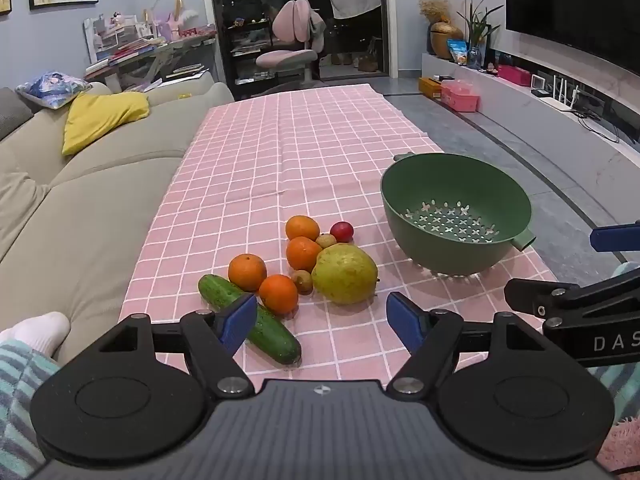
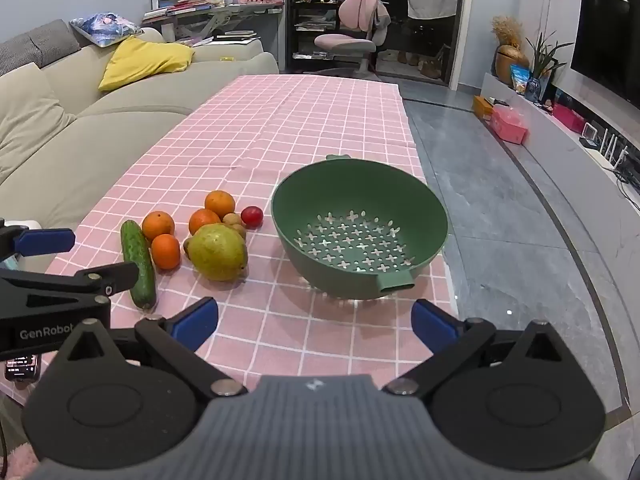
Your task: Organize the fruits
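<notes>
A pile of fruit lies on the pink checked tablecloth (image 1: 304, 152): several oranges (image 1: 247, 272), a big yellow-green pear (image 1: 345, 273), a cucumber (image 1: 272, 332), a red plum (image 1: 342, 231) and small brown kiwis (image 1: 302, 281). A green colander (image 1: 456, 216) stands empty to their right. My left gripper (image 1: 322, 320) is open and empty, just short of the cucumber and pear. My right gripper (image 2: 314, 324) is open and empty, in front of the colander (image 2: 360, 232); the pear (image 2: 218, 252) lies to its left.
A beige sofa (image 1: 80, 208) with a yellow cushion runs along the table's left side. Grey floor (image 2: 520, 240) and a TV bench lie to the right. A pink chair (image 1: 292, 48) stands beyond the far end.
</notes>
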`<control>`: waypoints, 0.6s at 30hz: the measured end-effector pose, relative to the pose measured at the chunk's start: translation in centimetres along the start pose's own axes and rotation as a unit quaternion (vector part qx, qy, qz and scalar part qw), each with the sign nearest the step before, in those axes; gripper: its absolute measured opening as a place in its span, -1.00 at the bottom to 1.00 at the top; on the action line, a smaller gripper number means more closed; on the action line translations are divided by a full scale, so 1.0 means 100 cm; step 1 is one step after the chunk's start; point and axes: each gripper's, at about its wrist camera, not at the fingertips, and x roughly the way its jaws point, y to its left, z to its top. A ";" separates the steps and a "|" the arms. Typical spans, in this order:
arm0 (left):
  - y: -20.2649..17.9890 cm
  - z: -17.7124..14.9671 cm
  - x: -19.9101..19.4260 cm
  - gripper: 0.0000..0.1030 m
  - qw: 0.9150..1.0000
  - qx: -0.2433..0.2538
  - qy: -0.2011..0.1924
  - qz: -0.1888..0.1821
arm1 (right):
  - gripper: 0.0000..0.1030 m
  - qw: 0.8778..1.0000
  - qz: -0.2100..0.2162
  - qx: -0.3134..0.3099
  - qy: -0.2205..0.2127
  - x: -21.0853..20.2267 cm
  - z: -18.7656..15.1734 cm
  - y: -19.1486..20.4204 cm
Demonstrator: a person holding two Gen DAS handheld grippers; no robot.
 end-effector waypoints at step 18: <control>0.003 0.000 0.000 0.67 1.000 -0.007 0.003 0.000 | 0.92 1.000 -0.005 -0.002 0.010 0.004 -0.002 0.000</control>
